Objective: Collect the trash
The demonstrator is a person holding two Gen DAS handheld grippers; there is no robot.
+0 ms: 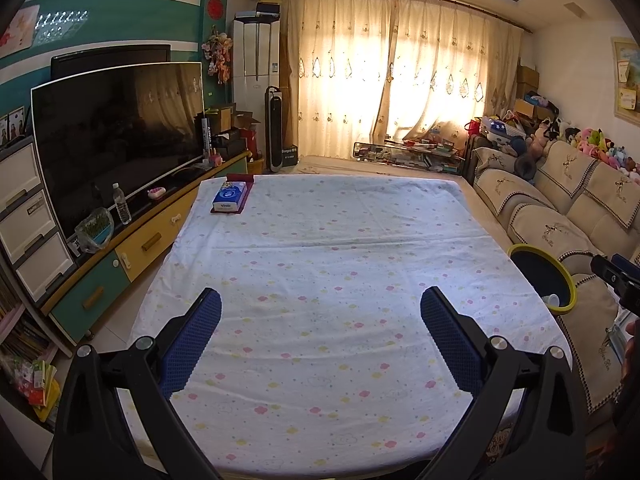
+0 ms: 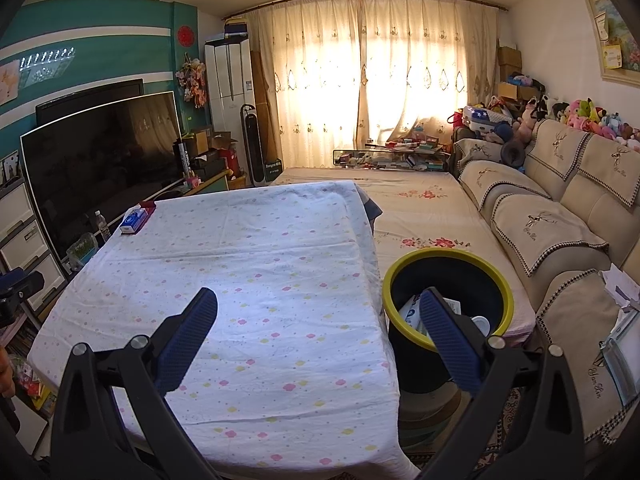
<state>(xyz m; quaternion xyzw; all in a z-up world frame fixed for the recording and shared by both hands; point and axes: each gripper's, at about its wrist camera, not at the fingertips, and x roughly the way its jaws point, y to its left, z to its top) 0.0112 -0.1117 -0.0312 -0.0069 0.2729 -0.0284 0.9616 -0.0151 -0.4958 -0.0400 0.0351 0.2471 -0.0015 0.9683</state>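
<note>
While my left gripper (image 1: 320,316) is hovering with its jaws wide apart and nothing between them over the cloth-covered desk (image 1: 340,240), my right gripper (image 2: 318,316) is hanging just as wide and empty at the desk's right edge. The yellow-rimmed trash bin (image 2: 506,292) is standing on the floor just beside that edge, between the desk and the sofa (image 2: 560,220), and my right gripper's right finger (image 2: 448,340) is crossing in front of its mouth. Trash is lying inside the bin: a white cup (image 2: 482,324) and a crumpled white-and-blue wrapper (image 2: 410,314). From the left wrist view the bin (image 1: 560,276) is sitting far off to my right, well clear of the left gripper. A blue tissue pack (image 1: 230,196) is resting on a dark red tray at the desk's far left corner, well apart from both grippers.
</note>
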